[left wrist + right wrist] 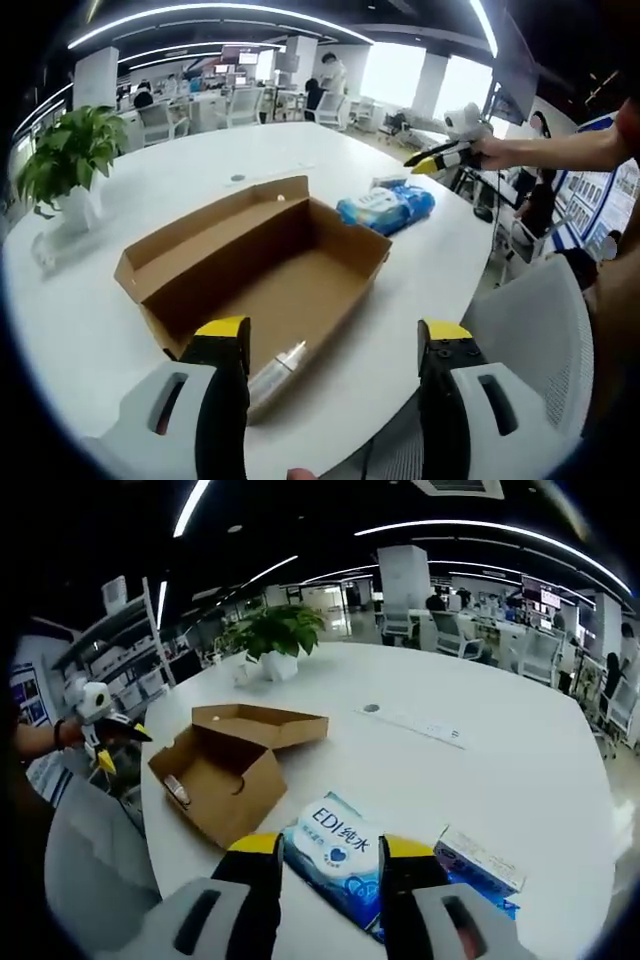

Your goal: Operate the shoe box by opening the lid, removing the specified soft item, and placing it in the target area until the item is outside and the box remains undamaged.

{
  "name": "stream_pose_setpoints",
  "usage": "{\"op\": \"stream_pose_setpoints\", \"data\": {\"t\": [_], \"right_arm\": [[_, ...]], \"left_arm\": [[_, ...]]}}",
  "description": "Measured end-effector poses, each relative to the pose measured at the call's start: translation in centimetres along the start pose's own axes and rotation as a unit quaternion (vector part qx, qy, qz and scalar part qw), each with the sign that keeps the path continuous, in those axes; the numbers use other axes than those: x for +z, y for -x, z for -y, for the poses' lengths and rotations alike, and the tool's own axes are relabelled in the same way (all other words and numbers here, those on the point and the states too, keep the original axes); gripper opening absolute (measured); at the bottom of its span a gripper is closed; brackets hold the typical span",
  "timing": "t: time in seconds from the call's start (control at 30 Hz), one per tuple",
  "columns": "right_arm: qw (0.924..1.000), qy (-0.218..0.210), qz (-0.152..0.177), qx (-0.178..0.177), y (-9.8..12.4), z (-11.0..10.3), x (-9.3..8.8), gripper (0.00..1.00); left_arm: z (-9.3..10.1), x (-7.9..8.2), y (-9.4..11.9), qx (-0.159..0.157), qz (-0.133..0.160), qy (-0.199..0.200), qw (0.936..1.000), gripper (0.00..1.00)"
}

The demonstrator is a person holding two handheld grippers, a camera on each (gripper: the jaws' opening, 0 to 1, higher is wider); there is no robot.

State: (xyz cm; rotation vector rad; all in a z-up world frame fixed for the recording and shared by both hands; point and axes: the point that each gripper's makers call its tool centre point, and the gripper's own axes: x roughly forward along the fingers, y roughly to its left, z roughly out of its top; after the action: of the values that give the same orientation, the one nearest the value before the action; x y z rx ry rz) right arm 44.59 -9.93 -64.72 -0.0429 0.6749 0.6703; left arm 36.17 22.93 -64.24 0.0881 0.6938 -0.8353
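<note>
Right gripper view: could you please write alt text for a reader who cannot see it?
A blue-and-white soft pack of wet wipes lies on a round white table, just ahead of the open right hand-held gripper. To its left an open brown cardboard shoe box holds a small silvery item; a potted green plant stands at the far edge.

I'm looking across a big round white tabletop (330,160) in an open-plan office. A potted plant (68,150) in a white pot stands near its far edge, and a long flat cable cover (413,725) runs beside a small round port (371,708). Behind it I see rows of desks with office chairs (158,120), white pillars (96,78) and bright windows (392,72). Curved light strips (215,10) cross the dark ceiling. A grey mesh chair (525,330) sits at the near rim.
</note>
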Motion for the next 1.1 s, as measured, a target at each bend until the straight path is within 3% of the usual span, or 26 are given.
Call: {"op": "stream_pose_setpoints", "data": {"t": [0.63,1.1], "right_arm": [[0.9989,0.004,0.027,0.037,-1.3,-7.5,0.6,0.38],[0.9972,0.014,0.027,0.069,-2.2,-12.0,-0.4,0.42]], "left_arm": [[-0.9,-0.6,0.3,-0.01,0.003,-0.002,0.9999,0.67],[-3.3,-0.5,0.5,-0.004,-0.005,-0.006,1.0,0.67]]}}
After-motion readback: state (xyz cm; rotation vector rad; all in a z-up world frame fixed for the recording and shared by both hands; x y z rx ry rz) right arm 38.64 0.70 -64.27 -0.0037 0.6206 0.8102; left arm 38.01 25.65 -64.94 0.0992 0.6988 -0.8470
